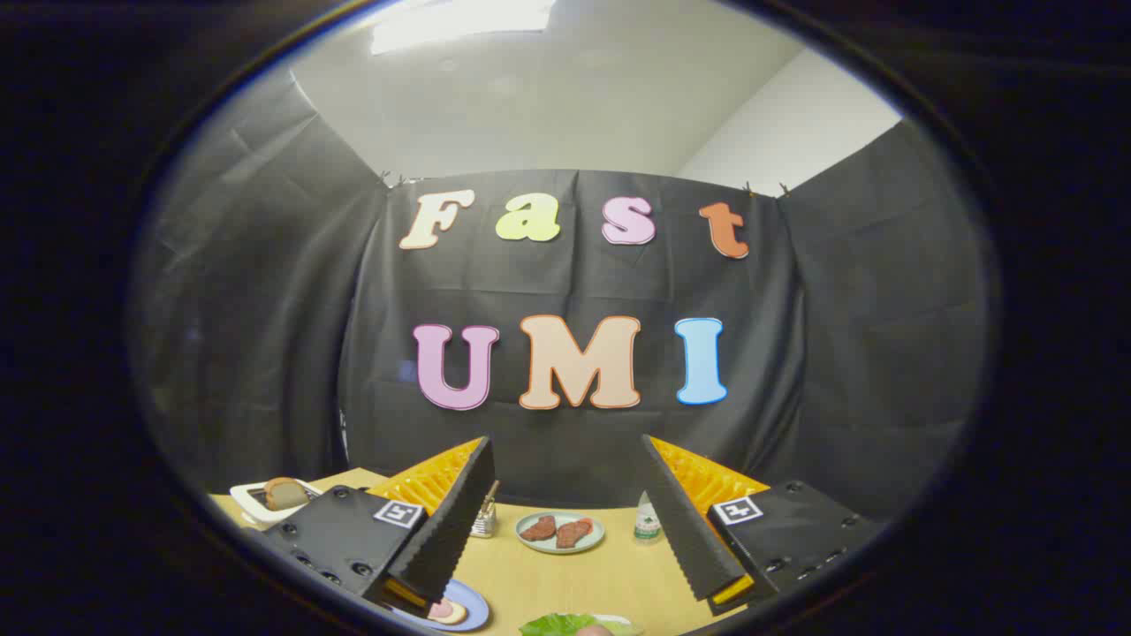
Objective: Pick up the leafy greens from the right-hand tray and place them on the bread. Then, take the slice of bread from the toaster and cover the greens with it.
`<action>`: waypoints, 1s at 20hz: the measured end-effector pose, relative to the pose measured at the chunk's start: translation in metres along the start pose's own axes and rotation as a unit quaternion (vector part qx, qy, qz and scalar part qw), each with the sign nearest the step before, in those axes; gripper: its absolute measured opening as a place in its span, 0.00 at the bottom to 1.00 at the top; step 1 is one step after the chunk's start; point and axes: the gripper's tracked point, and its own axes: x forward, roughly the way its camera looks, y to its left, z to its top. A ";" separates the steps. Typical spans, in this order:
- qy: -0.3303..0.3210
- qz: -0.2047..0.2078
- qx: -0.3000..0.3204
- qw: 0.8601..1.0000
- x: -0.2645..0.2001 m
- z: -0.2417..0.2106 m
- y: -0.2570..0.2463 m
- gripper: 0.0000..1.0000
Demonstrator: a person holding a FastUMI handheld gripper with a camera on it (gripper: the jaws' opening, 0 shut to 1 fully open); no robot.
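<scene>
Tool [565, 468] fingers spread wide above leafy greens [565, 625].

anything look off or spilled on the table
Nothing stands out. The bread sits in the toaster, the meat plate and bottle stand tidy, greens lie below the open, empty tongs.

A pale wooden worktop [565, 579] carries a white toaster [265, 505] with a bread slice [284, 493] standing in it, a small metal rack [484, 521], a grey-green plate [560, 533] with two brown pieces, a small bottle [648, 519], a blue plate [459, 609] and leafy greens [565, 624] nearest the jaws.
</scene>
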 end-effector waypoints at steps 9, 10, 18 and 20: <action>0.013 -0.006 0.016 1.000 -0.006 -0.008 -0.009 1.00; 0.011 -0.008 0.019 1.000 -0.006 -0.006 -0.013 1.00; 0.019 -0.007 0.017 1.000 -0.005 -0.010 -0.024 1.00; 0.017 -0.004 0.004 1.000 -0.006 -0.007 -0.026 1.00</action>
